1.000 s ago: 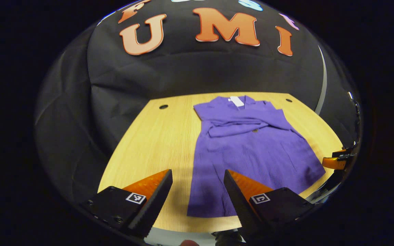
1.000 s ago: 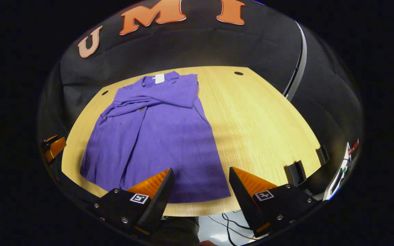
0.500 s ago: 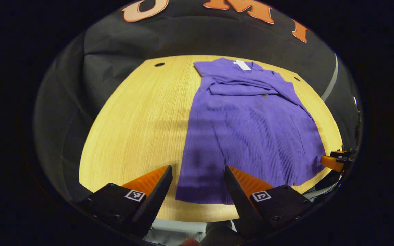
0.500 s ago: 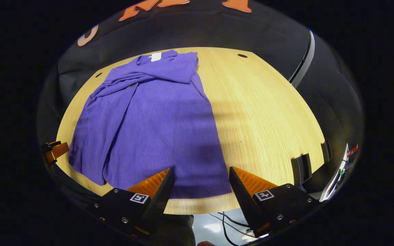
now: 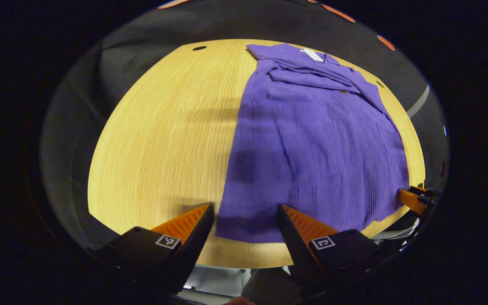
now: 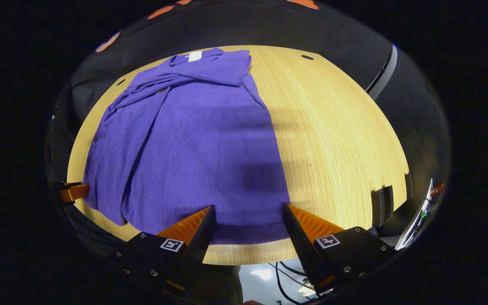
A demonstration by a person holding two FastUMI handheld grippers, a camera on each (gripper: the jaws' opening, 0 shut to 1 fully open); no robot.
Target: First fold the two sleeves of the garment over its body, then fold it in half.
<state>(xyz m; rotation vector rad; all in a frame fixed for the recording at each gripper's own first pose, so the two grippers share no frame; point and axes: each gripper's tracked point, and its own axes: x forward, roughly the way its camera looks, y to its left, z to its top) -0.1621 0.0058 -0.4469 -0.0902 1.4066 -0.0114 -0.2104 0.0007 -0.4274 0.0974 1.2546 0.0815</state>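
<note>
I see the purple knit garment (image 5: 316, 140) lying flat on the wooden counter (image 5: 163, 140), both sleeves (image 6: 210, 74) already folded across its chest near the collar. That leaves the fold in half. My left claw (image 5: 246, 220) and right claw (image 6: 248, 220) both gape wide, empty, poised over the hem's two near corners.

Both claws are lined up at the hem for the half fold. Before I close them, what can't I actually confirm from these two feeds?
- Contact with the garment: left claw and right claw stand open at its hem; their height above the cloth is unclear.
- Sleeve ends: overlapped near the collar, small and far in both views.
- Right claw in the left gripper view: cut off at the picture's edge.
- Table front edge: partly behind the claw bodies.
</note>
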